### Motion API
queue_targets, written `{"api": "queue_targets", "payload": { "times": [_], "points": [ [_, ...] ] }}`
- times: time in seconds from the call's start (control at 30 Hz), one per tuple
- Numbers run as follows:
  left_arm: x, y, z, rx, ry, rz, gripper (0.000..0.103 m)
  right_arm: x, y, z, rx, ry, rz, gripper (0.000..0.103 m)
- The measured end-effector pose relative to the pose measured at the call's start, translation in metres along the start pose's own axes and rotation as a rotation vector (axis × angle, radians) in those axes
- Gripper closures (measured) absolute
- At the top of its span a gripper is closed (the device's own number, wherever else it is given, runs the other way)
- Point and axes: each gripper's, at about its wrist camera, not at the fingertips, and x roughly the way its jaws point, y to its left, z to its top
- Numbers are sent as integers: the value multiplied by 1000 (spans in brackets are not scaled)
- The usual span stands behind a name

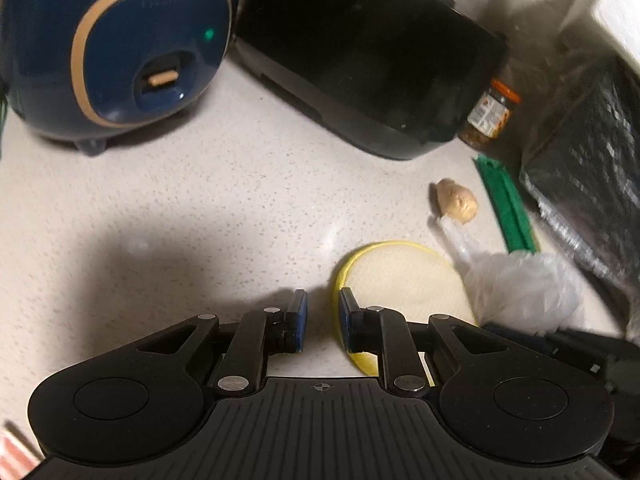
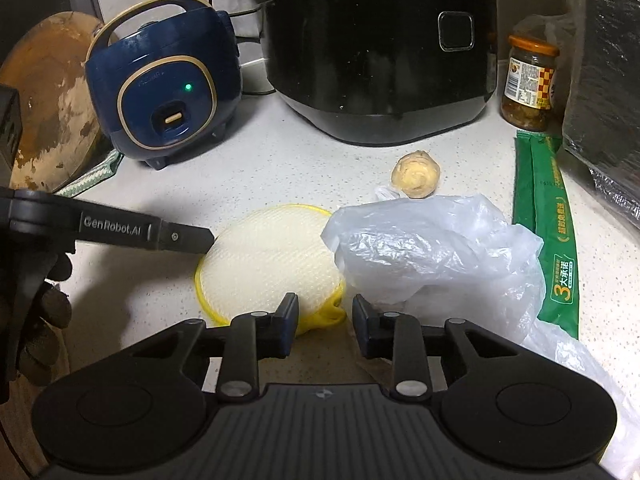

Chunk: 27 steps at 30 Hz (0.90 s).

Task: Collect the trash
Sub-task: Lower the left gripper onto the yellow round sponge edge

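Over at the left, a blue rice cooker (image 2: 168,80) sits on the speckled counter (image 2: 280,168), beside a black cooker (image 2: 380,60). Nearer, the left gripper (image 1: 323,320) has its jaws apart at the edge of a round yellow-rimmed pad (image 2: 272,260). The right gripper (image 2: 325,326), jaws apart and empty, hovers between that pad and a crumpled plastic bag (image 2: 432,252). Just behind the bag lies a tan lump (image 2: 416,174); further right, a green packet (image 2: 548,220) and a jar (image 2: 528,80).

Bare counter (image 1: 180,208) lies open left; cookers (image 2: 376,60), jar (image 2: 528,80) block behind.
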Motion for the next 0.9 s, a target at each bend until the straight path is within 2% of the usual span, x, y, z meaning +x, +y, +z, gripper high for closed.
{"api": "queue_targets", "payload": {
  "times": [0.13, 0.2, 0.4, 0.43, 0.57, 0.73, 0.9],
  "points": [
    [2, -5, -1, 20, -7, 39, 75, -3, 0, -1, 12, -2, 2, 74],
    [2, -7, 0, 35, 0, 38, 76, -4, -1, -1, 10, -1, -1, 74],
    [4, -12, -4, 7, 51, -84, 77, -10, -1, -4, -6, -10, -38, 74],
    [4, -14, -6, 15, 56, -86, 77, -12, -1, -5, -6, -12, -43, 74],
    [1, -24, -11, 70, 35, -40, 76, -18, -3, -9, -12, -12, -67, 74],
    [-15, -11, -5, 19, -10, -15, 76, -27, -7, -19, -27, -13, -104, 74],
    [-17, 0, -6, 10, 20, -13, 76, -34, -14, -21, 37, -27, -106, 74]
  ]
}}
